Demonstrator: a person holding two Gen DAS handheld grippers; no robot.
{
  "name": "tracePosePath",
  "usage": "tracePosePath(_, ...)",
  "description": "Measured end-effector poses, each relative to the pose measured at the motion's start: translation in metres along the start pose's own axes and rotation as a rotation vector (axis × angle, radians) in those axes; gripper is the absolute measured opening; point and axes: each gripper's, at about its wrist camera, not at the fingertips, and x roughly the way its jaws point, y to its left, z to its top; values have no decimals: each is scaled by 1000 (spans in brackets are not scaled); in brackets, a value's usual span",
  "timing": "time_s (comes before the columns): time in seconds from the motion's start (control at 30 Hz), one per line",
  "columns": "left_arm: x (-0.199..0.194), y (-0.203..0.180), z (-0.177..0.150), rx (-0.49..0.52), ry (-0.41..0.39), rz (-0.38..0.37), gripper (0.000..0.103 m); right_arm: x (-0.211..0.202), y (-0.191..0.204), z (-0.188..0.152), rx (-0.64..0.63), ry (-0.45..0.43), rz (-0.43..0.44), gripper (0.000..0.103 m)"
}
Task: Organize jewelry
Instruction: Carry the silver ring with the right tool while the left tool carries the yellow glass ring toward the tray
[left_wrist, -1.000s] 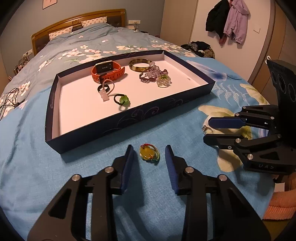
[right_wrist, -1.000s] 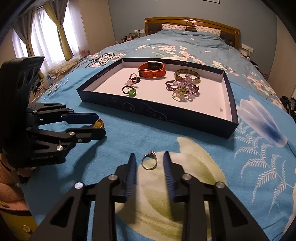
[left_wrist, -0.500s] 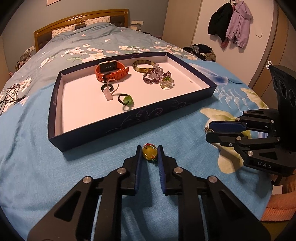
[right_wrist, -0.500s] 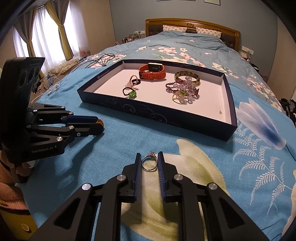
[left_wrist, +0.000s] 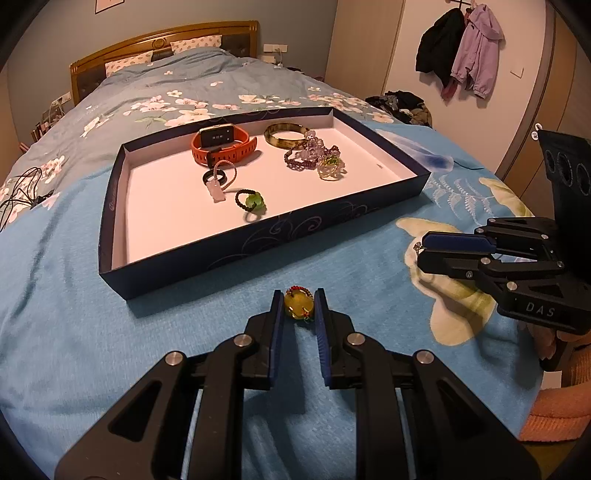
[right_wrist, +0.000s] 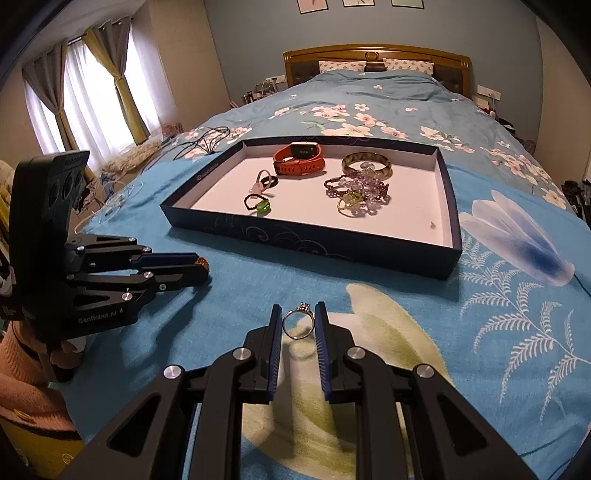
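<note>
The left gripper is closed on a yellow amber-like bead charm with a red and green beaded loop; the charm is pinched between the blue pads at the fingertips, low over the blue floral bedspread, and the jaws have just been closing onto it. In the right wrist view the same gripper is seen at the left, with the charm peeping from its tip. The right gripper is likewise clamped on a thin silver ring with a small stone, held upright between its pads over a pale flower print, its jaws also having just been closing. Beyond both tools, a shallow dark blue rectangular box lid with a white inside lies on the bed. Inside it, from left to right, a black ring tied to a pink cord charm, an orange-strapped smartwatch, a black beaded ring with a green stone, an olive bangle and a heap of purple bead bracelets are gathered towards the far side. A wooden headboard is seen at the far end of the bed, curtained windows at the left of the room, and jackets hung on a wall at the right.
</note>
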Motion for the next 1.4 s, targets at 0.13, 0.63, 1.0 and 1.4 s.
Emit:
tracePosePath(0.13,-5,-1,0,0,-17,-5,17,-3,-2,0,15,-16,7,16)
tracePosePath(0.63,-31,-2,5,-8,-103,9,17,-17,-7,6,55,-100,41,16)
tracePosePath(1.0,-51,-2,15,-18,-178,28,17,-32,-8,19,55,-176,46,16)
tracePosePath(1.4,-59,2,25,-32,-222,43,17,-38,-7,32,49,-224,50,16)
